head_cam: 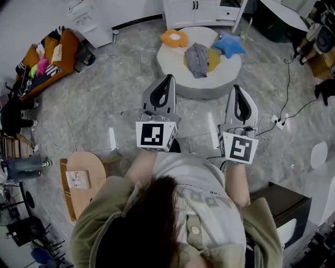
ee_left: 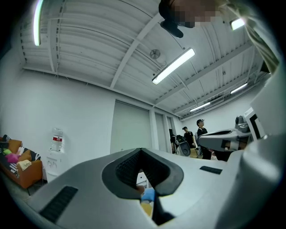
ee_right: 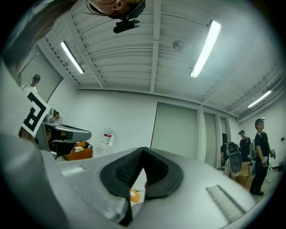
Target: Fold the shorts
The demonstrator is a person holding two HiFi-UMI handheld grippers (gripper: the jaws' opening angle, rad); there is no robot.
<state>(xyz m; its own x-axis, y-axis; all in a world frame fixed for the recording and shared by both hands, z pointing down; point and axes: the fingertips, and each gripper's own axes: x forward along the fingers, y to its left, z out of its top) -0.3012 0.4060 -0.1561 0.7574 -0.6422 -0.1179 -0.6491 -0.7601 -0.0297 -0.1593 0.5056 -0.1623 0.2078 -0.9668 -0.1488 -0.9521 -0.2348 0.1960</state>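
Found shorts (head_cam: 197, 59), grey and crumpled, lying on a yellow cushion (head_cam: 213, 58) near the middle of a round white table (head_cam: 168, 63), well ahead of both grippers and untouched. Noted an orange flower cushion (head_cam: 174, 37) at the table's far left edge and a blue star cushion (head_cam: 229, 45) at its far right edge, both apart from the shorts. Logged the near rim of the table as bare. Saw open floor (head_cam: 115, 99) between table and person, and to the table's left as far as the sofa (head_cam: 49, 60). Marked a cabinet (head_cam: 199, 11) just behind the table, closing the far side. Marked a cable (head_cam: 287, 99) and power strip (head_cam: 277, 121) on the floor to the right, near the right gripper's side. Noted a wooden stool (head_cam: 84, 180) low on the left, beside the person. Held side by side over bare floor, short of the table rim: left gripper (head_cam: 168, 78) and right gripper (head_cam: 236, 89), near each other but not touching. Read the left gripper (ee_left: 141, 151) in its own view as jaws together at the tips, nothing clamped, touching nothing. Read the right gripper (ee_right: 143, 150) the same: jaws together, empty, in free air. Spotted people (ee_right: 259, 156) standing far off near the wall in the right gripper view.
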